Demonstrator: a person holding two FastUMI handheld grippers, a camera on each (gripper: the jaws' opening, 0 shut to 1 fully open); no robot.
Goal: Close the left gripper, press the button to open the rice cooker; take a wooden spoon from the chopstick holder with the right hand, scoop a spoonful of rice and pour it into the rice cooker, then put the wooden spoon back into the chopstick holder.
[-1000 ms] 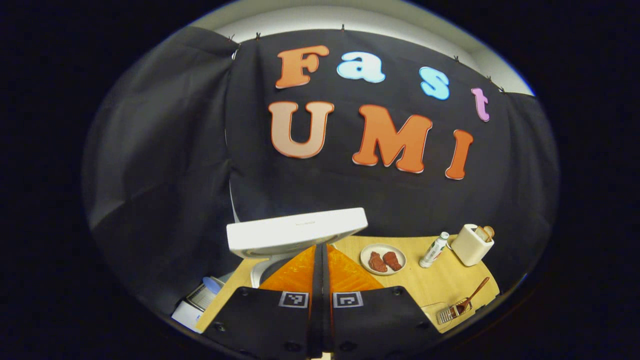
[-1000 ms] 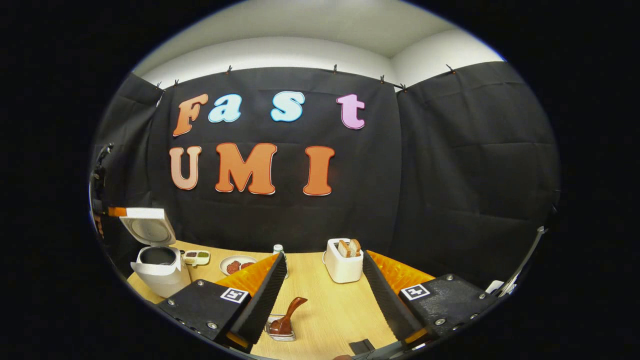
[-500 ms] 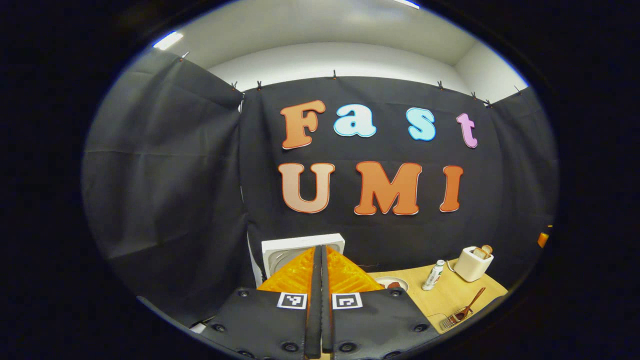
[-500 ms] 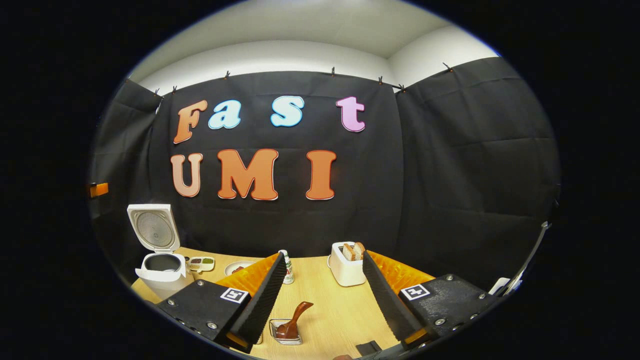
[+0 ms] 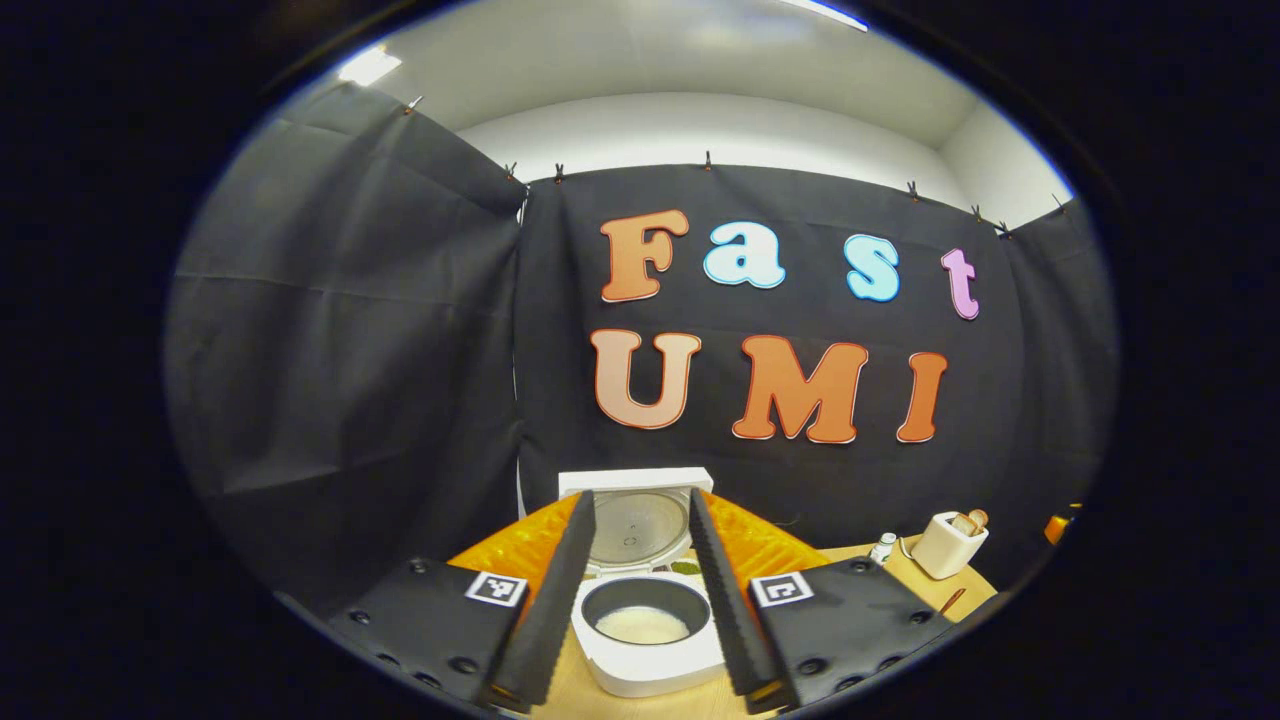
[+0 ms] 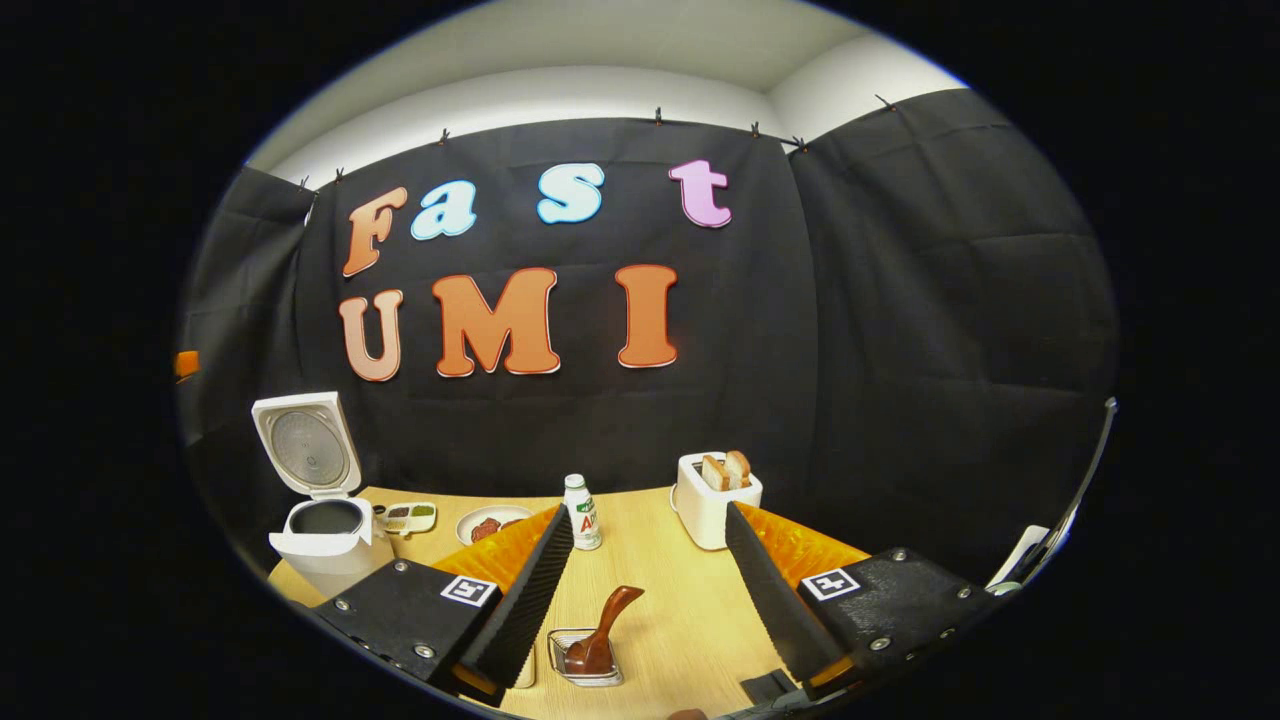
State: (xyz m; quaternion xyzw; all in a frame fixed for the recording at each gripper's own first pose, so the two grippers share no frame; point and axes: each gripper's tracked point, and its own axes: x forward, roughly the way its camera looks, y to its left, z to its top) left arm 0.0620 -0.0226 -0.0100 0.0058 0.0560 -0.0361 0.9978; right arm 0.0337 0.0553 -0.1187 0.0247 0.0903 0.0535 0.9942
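Between the spread jaws of the left gripper [image 5: 640,610] stands the rice cooker [image 5: 647,640], close in front, its white body on the wooden tabletop [image 5: 905,565] with black cloth wall just behind its raised lid [image 5: 637,505]. The lid stands upright at the back, inner plate facing the camera, and the dark inner pot holds a pale layer at its bottom. The left jaws are wide apart, hold nothing and touch nothing; the cooker's rim sits in the gap with free room on both sides. Off past the right finger, near the tabletop's far edge, a white toaster [image 5: 948,543] with bread stands beside a small bottle [image 5: 882,546]. Ahead of the right gripper [image 6: 648,590] the tabletop [image 6: 690,610] lies open between the fingers, and its jaws are likewise wide open and empty. Low in that gap, nearer the left finger, a clear chopstick holder [image 6: 585,660] sits with the wooden spoon [image 6: 603,630] in it, bowl down, handle leaning up and to the right; neither finger touches it. Beyond the gap stand a bottle [image 6: 581,512] and the toaster [image 6: 713,485], well apart from the holder. Far outside the left finger the open rice cooker [image 6: 325,520] sits by the tabletop's left edge, with a small sauce tray [image 6: 408,517] and a plate of reddish food [image 6: 490,524] between it and the bottle.
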